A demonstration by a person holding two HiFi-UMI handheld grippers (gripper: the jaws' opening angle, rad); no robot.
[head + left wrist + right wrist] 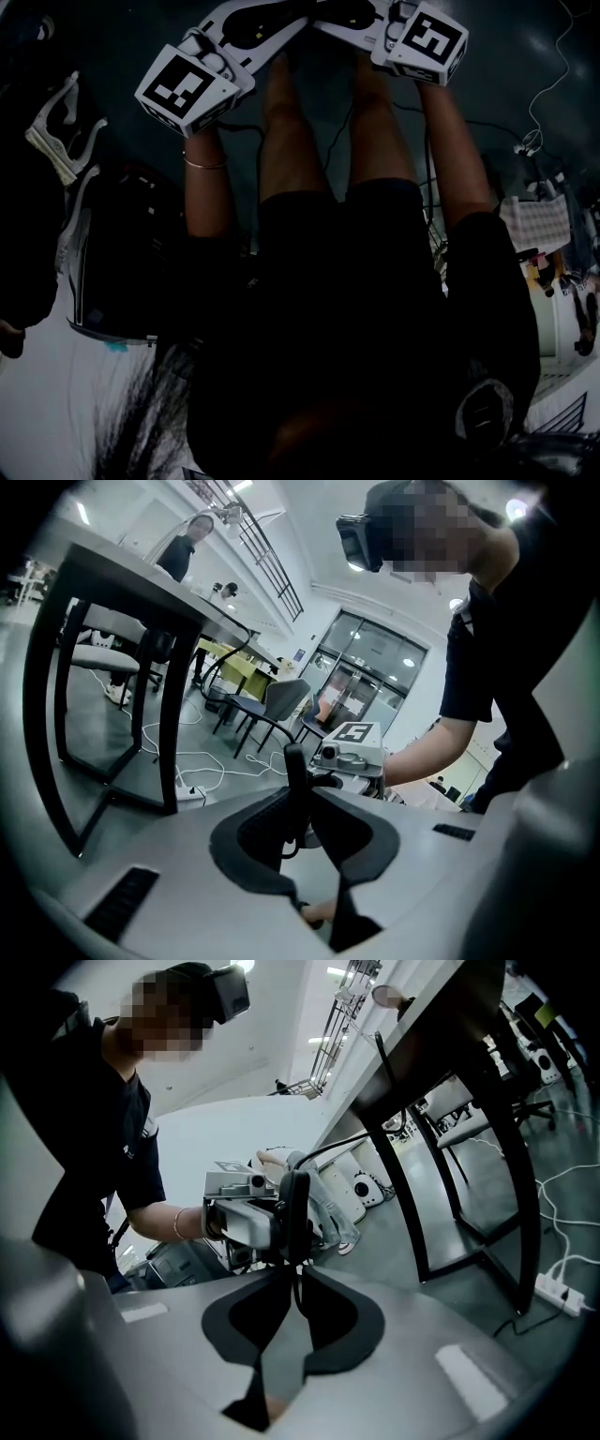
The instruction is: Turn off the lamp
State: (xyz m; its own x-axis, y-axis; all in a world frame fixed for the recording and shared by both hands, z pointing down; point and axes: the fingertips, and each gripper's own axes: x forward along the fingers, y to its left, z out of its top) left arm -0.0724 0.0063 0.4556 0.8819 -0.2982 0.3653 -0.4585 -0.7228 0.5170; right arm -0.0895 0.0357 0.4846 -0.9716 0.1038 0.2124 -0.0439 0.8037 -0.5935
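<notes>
The left gripper point(295, 772) has its jaws closed together with nothing between them. The right gripper point(294, 1211) jaws are likewise together and empty. The two point tip to tip, close together. The lamp cannot be identified with certainty. A round head point(385, 997) on a thin stem at the worktop point(427, 1040) edge, upper right, may be it.

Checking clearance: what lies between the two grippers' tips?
Nothing. The left gripper and right gripper point at each other, tips close, bare air between; both gripper views show it.
</notes>
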